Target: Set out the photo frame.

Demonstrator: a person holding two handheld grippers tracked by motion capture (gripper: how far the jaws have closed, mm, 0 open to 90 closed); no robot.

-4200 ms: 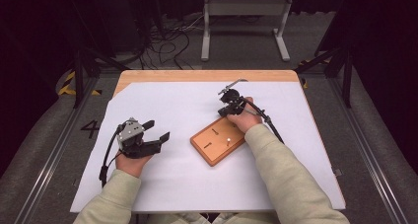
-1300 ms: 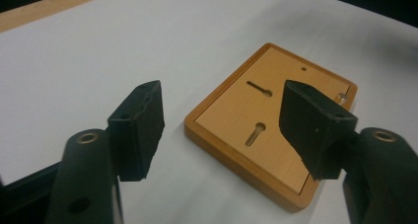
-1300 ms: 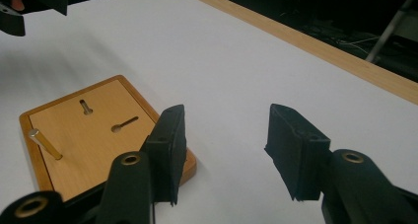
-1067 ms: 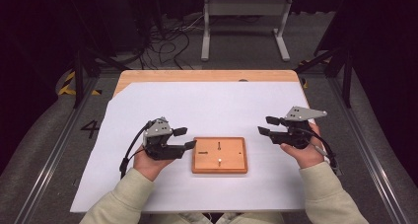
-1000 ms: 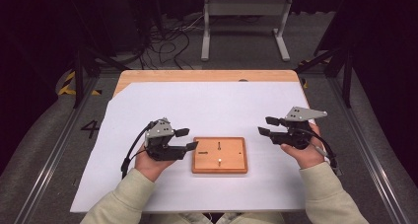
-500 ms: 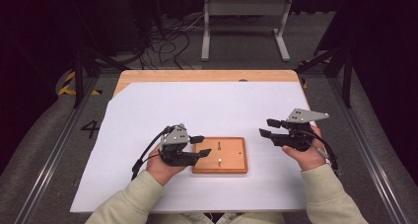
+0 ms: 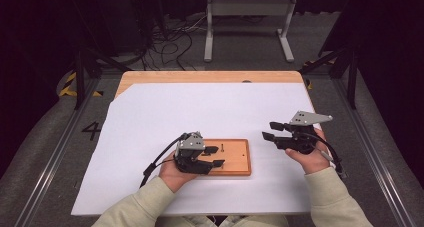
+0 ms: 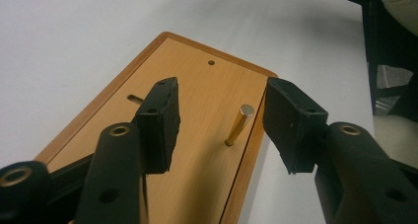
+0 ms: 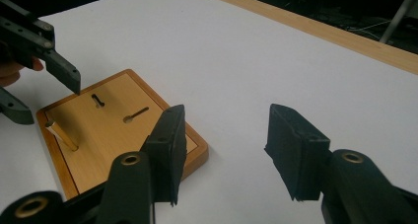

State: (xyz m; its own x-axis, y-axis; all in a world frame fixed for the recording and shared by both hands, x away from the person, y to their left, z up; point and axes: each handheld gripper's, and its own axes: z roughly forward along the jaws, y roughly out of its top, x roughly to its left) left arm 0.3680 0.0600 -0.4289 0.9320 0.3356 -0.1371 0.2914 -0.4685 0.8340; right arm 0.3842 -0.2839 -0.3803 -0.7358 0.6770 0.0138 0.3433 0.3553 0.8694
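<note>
A wooden board (image 7: 235, 159) with two slots lies near the front middle of the white sheet. A brass pin (image 8: 240, 125) stands upright near the board's edge (image 8: 197, 86). My left gripper (image 7: 219, 155) hovers over the board's left part. Its jaws (image 8: 222, 83) are open and have just been closing. The pin stands just ahead of the gap and neither pad touches it. To the right of the board, my right gripper (image 7: 268, 129) is held open and empty above the sheet. In the right gripper view (image 9: 226, 110) it looks across at the board (image 9: 98, 135) and the pin (image 9: 61, 135).
A white paper sheet (image 7: 210, 112) covers most of the wooden table (image 7: 210, 77). Behind the table, a metal stand (image 7: 247, 22) and loose cables (image 7: 170, 42) sit on the floor. Floor rails run along both sides.
My left gripper has moved right and down, from beside the board to over its left part, and its jaws have narrowed. The right gripper has stayed still.
</note>
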